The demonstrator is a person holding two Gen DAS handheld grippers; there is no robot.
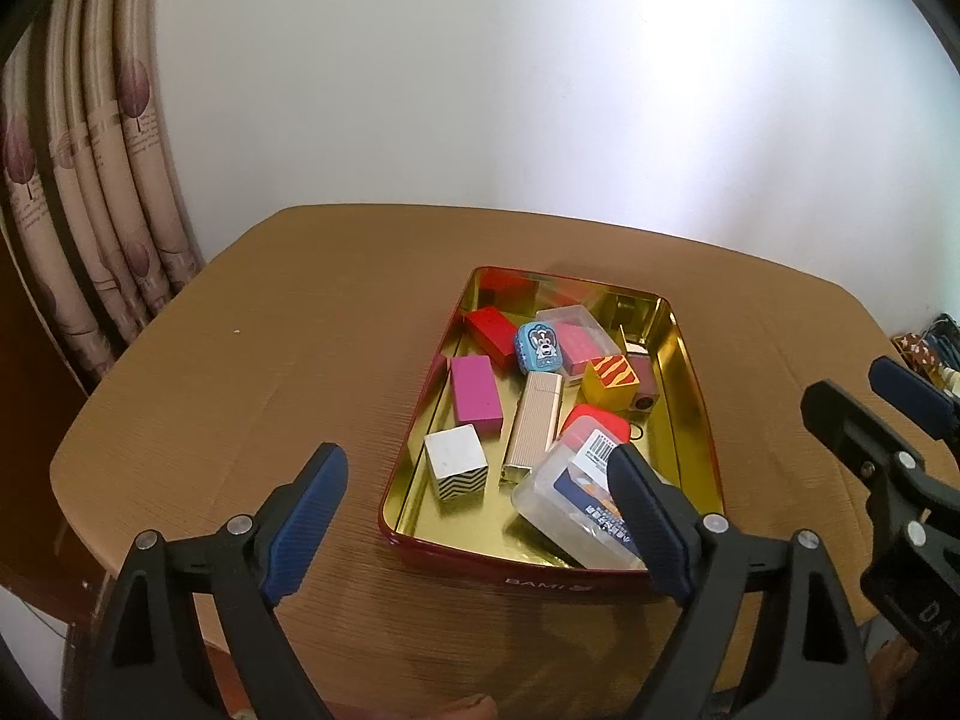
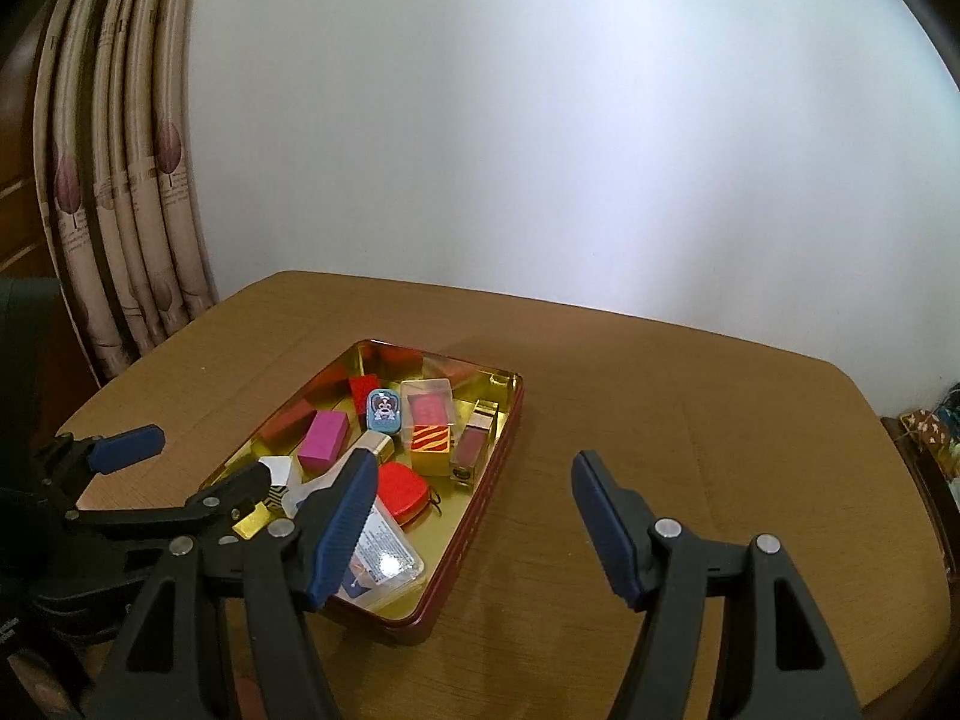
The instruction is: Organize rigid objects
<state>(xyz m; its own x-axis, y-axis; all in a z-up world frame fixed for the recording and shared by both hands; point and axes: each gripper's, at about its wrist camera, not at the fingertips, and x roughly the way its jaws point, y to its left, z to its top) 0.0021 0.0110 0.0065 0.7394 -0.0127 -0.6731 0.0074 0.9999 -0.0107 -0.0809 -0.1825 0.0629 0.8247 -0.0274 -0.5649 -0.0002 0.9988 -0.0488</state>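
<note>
Every rigid object in sight lies inside the tin (image 1: 690, 420), a red box with a gold lining that rests on the table (image 1: 270, 330); nothing else shows on the bare table top, so by my reading the gathering step is done or nearly done, and what remains is a tidying pass or a lid, though no lid shows in either view. In the tin lie a white block (image 1: 453, 468) with a zigzag face at the near left, a magenta block (image 1: 474, 390) behind it, a ribbed beige case (image 1: 534, 420) in the middle, a blue dog-print tin (image 1: 539, 348), a red block (image 1: 491, 329), a yellow striped cube (image 1: 609, 387), a flat red piece (image 1: 600, 423) and a clear plastic box (image 1: 570, 510) at the near right corner, tilted against the wall and partly over its neighbours. The left gripper (image 1: 474, 516) hovers over the tin's near edge with its jaws wide apart and nothing between them; the right gripper (image 2: 480, 528) hangs over the tin's right rim and the bare table beside it, its jaws likewise apart and empty. The next move, I judge, calls for either a settling of the clear plastic box so it lies flat, which wants a wide grip across its short sides and a careful lift clear of the flat red piece; or simply a withdrawal of both hands if the sorting is counted as finished.
</note>
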